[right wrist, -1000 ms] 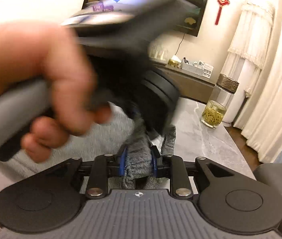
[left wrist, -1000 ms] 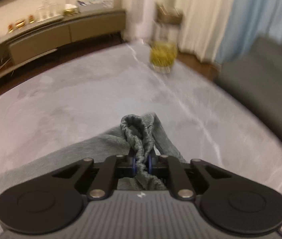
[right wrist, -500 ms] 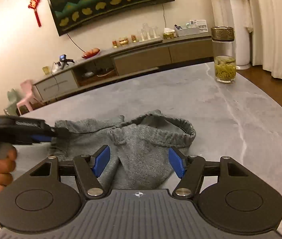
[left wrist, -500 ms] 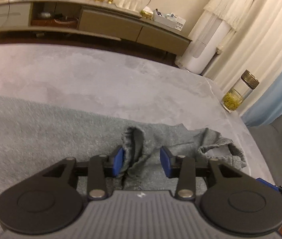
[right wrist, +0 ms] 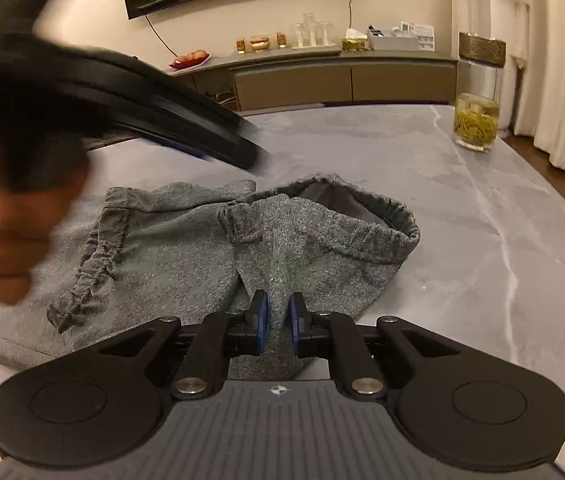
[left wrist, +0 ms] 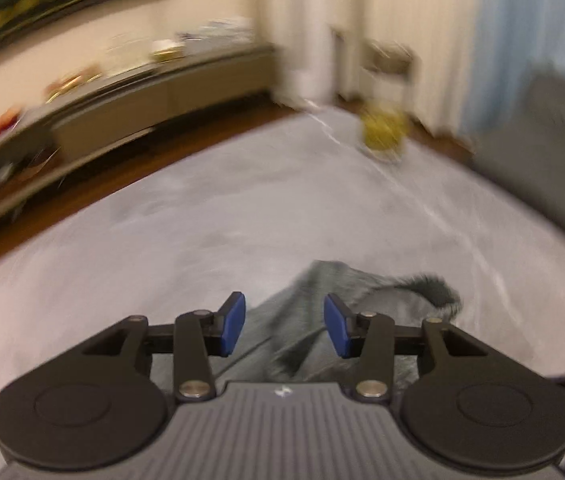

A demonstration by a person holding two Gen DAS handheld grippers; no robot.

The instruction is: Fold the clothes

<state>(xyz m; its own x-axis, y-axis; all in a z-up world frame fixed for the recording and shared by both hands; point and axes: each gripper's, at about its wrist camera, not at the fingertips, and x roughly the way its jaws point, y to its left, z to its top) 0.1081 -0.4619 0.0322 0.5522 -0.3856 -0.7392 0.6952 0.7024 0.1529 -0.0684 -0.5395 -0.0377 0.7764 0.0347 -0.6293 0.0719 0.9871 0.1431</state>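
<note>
A grey knit garment [right wrist: 186, 240] with an elastic waistband lies crumpled on the grey marble table [right wrist: 482, 200]. My right gripper [right wrist: 278, 312] is closing, its blue pads pinching a raised fold at the garment's near edge. My left gripper [left wrist: 284, 320] is opening; the garment [left wrist: 382, 292] lies under and beyond its spread jaws, and neither pad touches it. The left wrist view is blurred by motion. In the right wrist view the left gripper [right wrist: 202, 136] shows as a dark smear above the cloth's left part, with the hand [right wrist: 10, 220] that holds it.
A glass jar of tea [right wrist: 476, 120] stands near the table's far right edge. Behind the table run a long low sideboard [right wrist: 342, 76] with small items and pale curtains. A grey sofa [left wrist: 542, 140] sits off the table's right side.
My left gripper let go of the bunched cloth, opened and swung across. My right gripper released its first hold, opened wide, then closed on a fold. The garment now lies spread on the table.
</note>
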